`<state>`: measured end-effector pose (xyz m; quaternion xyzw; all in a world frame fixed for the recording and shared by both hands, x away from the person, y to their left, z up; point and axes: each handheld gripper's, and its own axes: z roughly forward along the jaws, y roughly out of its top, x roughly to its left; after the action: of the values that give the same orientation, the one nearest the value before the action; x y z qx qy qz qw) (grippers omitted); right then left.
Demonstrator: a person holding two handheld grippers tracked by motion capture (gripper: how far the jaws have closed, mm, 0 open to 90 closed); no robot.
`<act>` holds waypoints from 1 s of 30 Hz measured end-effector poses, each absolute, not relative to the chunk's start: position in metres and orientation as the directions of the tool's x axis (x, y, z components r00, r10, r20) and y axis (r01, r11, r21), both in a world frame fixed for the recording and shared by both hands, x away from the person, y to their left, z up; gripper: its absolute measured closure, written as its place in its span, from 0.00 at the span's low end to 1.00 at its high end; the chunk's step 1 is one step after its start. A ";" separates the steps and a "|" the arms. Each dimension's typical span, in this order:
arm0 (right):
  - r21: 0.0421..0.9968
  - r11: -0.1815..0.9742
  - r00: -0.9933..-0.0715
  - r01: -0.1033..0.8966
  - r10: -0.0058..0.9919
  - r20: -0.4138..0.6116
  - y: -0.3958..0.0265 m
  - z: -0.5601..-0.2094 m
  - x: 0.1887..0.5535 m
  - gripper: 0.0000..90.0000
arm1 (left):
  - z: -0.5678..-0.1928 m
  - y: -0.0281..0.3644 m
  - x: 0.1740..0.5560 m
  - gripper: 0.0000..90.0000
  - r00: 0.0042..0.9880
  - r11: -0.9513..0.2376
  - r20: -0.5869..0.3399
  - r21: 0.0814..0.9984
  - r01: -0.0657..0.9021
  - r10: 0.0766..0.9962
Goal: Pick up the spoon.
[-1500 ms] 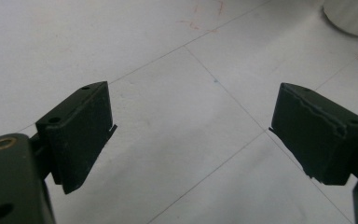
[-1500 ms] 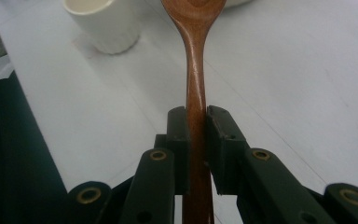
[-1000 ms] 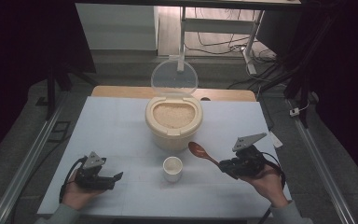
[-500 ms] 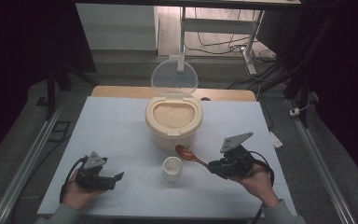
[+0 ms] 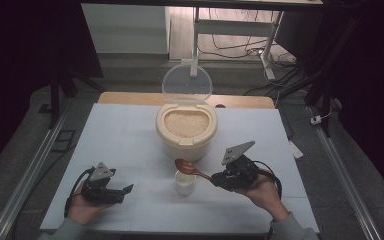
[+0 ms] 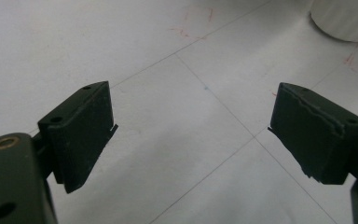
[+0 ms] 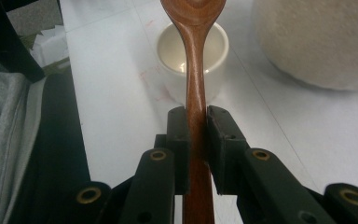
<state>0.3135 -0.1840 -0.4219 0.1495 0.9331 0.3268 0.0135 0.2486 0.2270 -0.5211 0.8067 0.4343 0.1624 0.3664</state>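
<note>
High view: the right claw (image 5: 219, 180) grips a wooden spoon (image 5: 190, 168), its bowl above the small cup (image 5: 185, 183) just before the open rice container (image 5: 185, 129); the left claw (image 5: 122, 192) rests apart on the white surface (image 5: 130, 135); left gripper view: jaws spread wide, nothing between them; right gripper view: jaws clenched on the spoon (image 7: 196, 70) handle over the cup (image 7: 168, 51).

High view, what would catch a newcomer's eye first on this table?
Likely the cream rice container at the table's middle, its clear lid standing open over the rice. In front of it, the right gripper clamps a wooden spoon by its handle, bowl held over a small white cup. The left gripper rests open near the front left, holding nothing.
</note>
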 end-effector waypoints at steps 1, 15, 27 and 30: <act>0.609 0.748 -0.958 0.262 0.277 0.072 -0.180 -0.422 0.313 0.88 | -0.521 0.227 0.249 0.15 0.571 -0.355 -0.057 0.732 0.581 0.819; 0.596 0.767 -0.966 0.238 0.251 0.063 -0.167 -0.422 0.314 0.88 | -0.486 0.210 0.241 0.19 0.638 -0.370 -0.045 0.783 0.500 0.768; 0.590 0.781 -0.975 0.204 0.215 0.052 -0.156 -0.423 0.313 0.88 | -0.445 0.152 0.238 0.23 0.799 -0.509 0.033 0.787 0.350 0.601; 0.587 0.785 -0.977 0.195 0.205 0.051 -0.153 -0.423 0.312 0.88 | -0.441 0.141 0.241 0.23 0.818 -0.533 0.038 0.776 0.339 0.575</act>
<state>0.3124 -0.1534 -0.4226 0.1059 0.9448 0.3100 0.0079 0.2413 0.1413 -0.4412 0.8631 0.2645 0.1459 0.4047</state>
